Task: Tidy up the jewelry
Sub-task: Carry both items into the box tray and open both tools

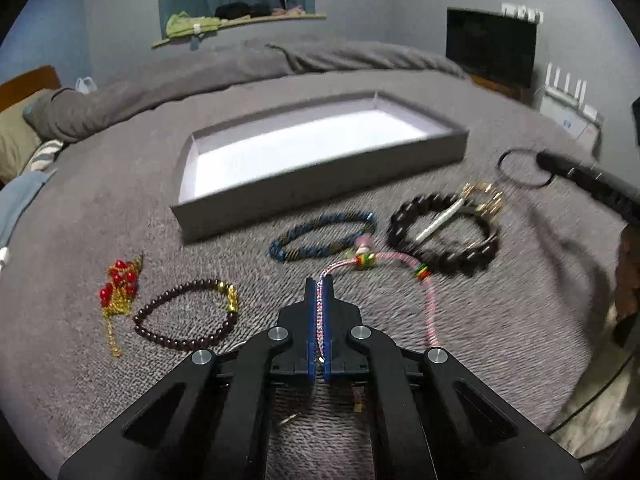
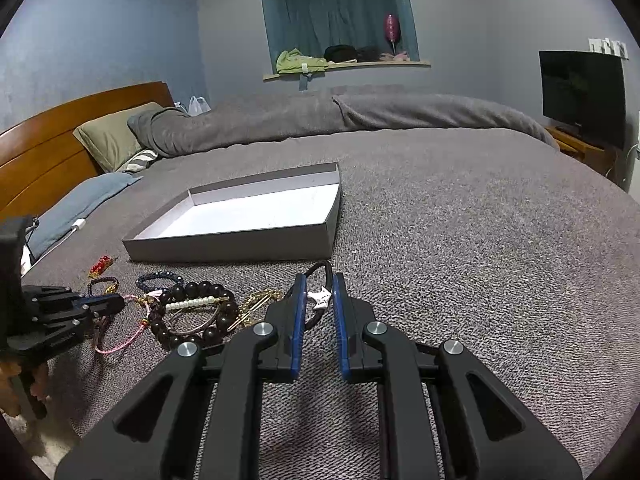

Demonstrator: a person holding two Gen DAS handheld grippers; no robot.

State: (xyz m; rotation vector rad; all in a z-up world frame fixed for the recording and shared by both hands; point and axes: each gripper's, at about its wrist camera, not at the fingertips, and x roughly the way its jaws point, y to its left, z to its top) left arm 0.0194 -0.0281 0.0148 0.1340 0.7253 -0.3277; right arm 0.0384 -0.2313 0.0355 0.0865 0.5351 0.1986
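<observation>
I have the left gripper [image 1: 319,280] clamped on the pink braided cord bracelet [image 1: 430,304], which trails onto the grey blanket [image 1: 120,216]. The right gripper [image 2: 319,284] pinches a thin black cord with a white charm [image 2: 320,297], lifted off the bed. Both pickups look done; next I judge each piece must travel to the empty grey tray [image 1: 320,196] and be released inside. The left view shows the dark red bead bracelet [image 1: 184,316] and red-and-gold ornament [image 1: 118,292] clearly; the right view alone shows the charm, plus the pearl bar [image 2: 196,303] lying across the big dark beads.
</observation>
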